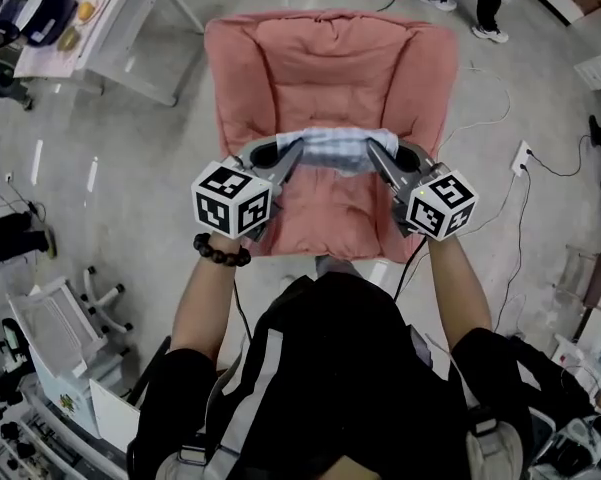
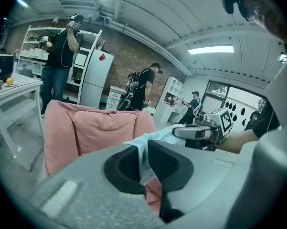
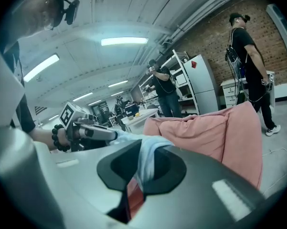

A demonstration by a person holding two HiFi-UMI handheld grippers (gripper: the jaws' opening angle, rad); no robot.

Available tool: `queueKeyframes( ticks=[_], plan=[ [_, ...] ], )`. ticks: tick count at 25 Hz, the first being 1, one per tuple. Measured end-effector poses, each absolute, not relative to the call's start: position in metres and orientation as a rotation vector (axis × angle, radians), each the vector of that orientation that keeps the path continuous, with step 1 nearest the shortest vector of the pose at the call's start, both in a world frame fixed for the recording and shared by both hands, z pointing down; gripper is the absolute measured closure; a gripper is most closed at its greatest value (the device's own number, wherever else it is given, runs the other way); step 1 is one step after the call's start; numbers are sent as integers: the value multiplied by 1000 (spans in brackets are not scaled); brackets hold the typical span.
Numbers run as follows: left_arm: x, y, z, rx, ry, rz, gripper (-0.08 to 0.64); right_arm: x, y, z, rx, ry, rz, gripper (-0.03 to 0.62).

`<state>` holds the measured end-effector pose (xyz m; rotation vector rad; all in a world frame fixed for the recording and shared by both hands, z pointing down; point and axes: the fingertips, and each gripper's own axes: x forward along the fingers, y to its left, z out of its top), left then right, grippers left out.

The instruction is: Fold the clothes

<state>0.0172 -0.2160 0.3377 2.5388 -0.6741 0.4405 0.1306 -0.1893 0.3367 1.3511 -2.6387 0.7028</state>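
Note:
A pale blue folded garment (image 1: 337, 149) hangs stretched between my two grippers above the pink armchair (image 1: 332, 68). My left gripper (image 1: 298, 149) is shut on the garment's left end, and the cloth (image 2: 145, 160) shows pinched between its dark pads. My right gripper (image 1: 372, 150) is shut on the right end, with the cloth (image 3: 146, 156) squeezed in its jaws. Each gripper view shows the other gripper (image 2: 196, 132) (image 3: 93, 133) across the garment. The chair's pink back cushion (image 2: 102, 130) rises just beyond the cloth.
A white table (image 1: 130, 28) stands at the back left of the chair, with a fruit on it (image 2: 9, 81). People stand around the room (image 2: 62, 51) (image 3: 248, 56). A socket and cables (image 1: 525, 158) lie on the floor to the right. White equipment (image 1: 55, 338) sits at the lower left.

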Motion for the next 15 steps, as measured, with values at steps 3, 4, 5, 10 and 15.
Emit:
queueKeyframes(
  ticks=[3, 4, 5, 10, 15],
  plan=[
    [27, -246, 340, 2542, -684, 445, 540, 140, -220, 340, 1342, -2641, 704, 575],
    [30, -254, 341, 2541, -685, 447, 540, 143, -228, 341, 1341, -2641, 705, 575],
    [33, -259, 343, 2540, -686, 451, 540, 146, -235, 343, 1338, -2642, 708, 575],
    [41, -271, 358, 2533, -693, 486, 540, 152, -249, 360, 1304, -2632, 710, 575],
    [42, -272, 389, 2508, -683, 481, 540, 153, -251, 389, 1293, -2612, 722, 575]
  ],
)
